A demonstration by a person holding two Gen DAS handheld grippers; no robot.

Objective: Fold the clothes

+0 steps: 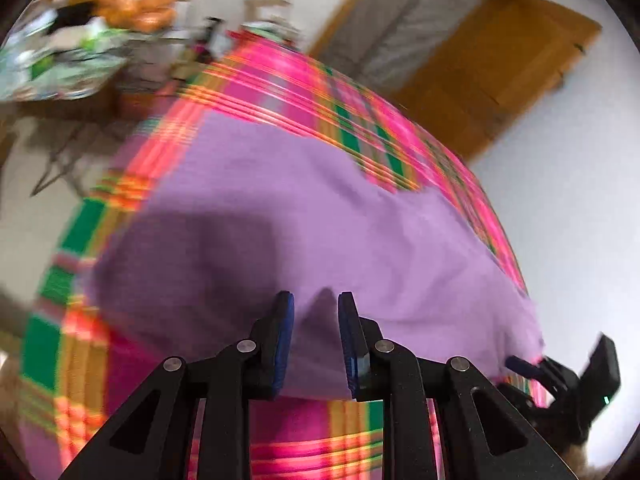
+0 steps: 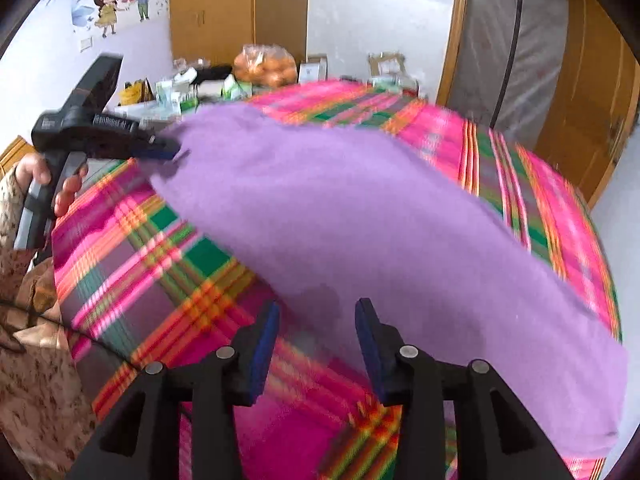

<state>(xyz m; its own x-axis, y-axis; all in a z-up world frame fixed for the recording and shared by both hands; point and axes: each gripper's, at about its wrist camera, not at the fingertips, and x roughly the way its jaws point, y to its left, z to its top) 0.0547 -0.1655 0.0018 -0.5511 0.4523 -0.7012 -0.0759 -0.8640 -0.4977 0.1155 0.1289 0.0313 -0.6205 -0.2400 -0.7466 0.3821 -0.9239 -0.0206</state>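
Lying across the plaid bedsheet (image 2: 160,272), purple garment (image 2: 360,220) fills centre frame. Left gripper (image 1: 316,312) fingers spread, garment edge between them at 6 o'clock. Right gripper (image 2: 316,320) fingers spread wide over the garment's near edge, gripping nothing.

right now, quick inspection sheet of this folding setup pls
Surface: pink-green plaid cover, blurred.
Job's things: purple garment spread on it.
Clutter: bag of oranges, boxes and packets on a table behind.
Grippers: left gripper straddles a purple fold, gap between pads; right gripper open by the garment's edge.
Cables: thin dark cord by the patterned sleeve.
Surroundings: wooden wardrobe, wall stickers.
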